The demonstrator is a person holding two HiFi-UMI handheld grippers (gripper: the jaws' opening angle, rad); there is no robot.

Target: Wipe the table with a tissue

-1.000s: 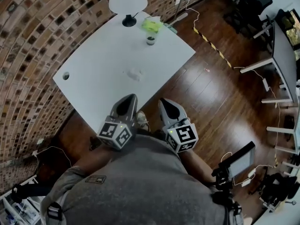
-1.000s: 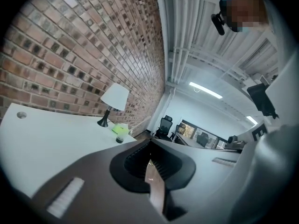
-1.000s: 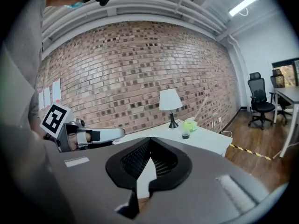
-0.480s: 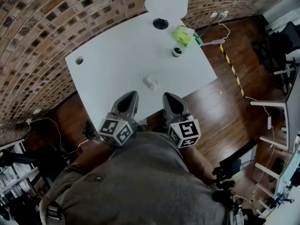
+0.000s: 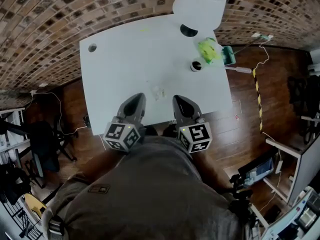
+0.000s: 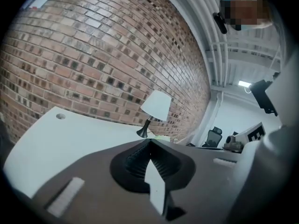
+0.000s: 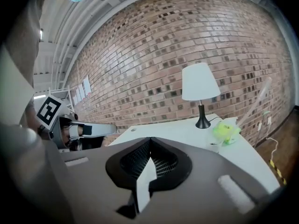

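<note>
While your left gripper and right gripper sit closed and empty, you're at the approach: tissue just ahead between them on the table. Open one, reach in.

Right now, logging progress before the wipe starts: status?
Left gripper, right gripper: shut, empty. Tissue lies on table just ahead, untouched. Nothing in between.

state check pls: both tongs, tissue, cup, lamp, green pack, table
left tongs: shut, empty
right tongs: shut, empty
tissue: crumpled, loose on the table just ahead of both tongs, not gripped
cup: upright, open top
lamp: upright at the far edge; on or off unclear
green pack: lying beside the cup
table: white, not yet being wiped
</note>
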